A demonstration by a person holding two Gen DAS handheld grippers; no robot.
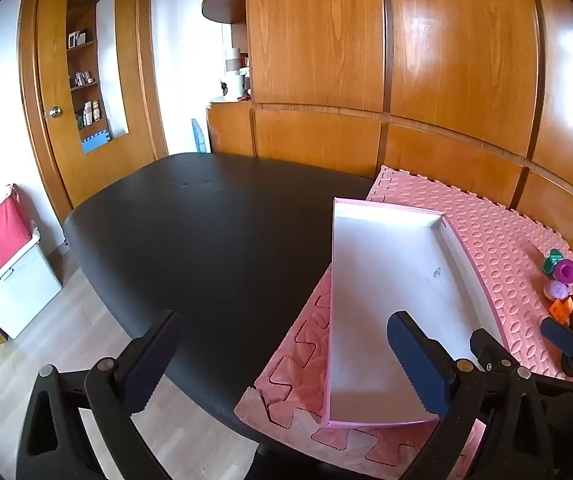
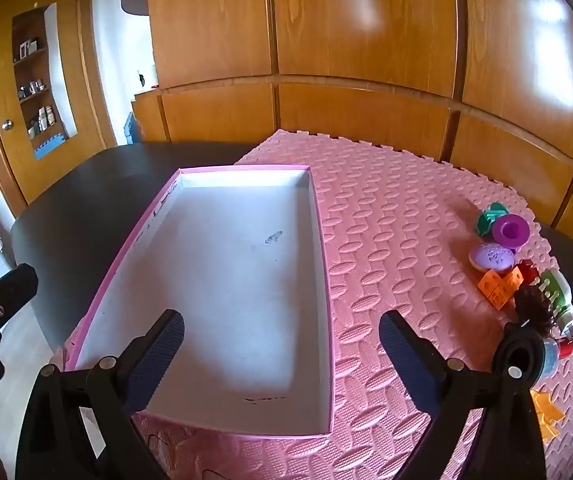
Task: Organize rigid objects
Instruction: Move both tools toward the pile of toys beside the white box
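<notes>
Pink-rimmed tray (image 2: 318, 240) empty | toys (image 2: 502, 248) apparently near mat edge (image 2: 558, 236)

Each handheld gripper, left (image 1: 284, 360) and right (image 2: 282, 356), was a black plastic frame with silver pivot screws; its two fingers (image 2: 154, 356) wore ribbed dark-blue pads.

The white-floored pink box (image 2: 222, 280) lies bare inside, open from above between its low walls, and the pink foam mat (image 2: 398, 240) right of it is free up to the toy cluster (image 2: 518, 264) by the far right edge. Left of the box the black tabletop (image 1: 206, 240) holds nothing, and wooden cabinet panels (image 2: 366, 112) close off the back
</notes>
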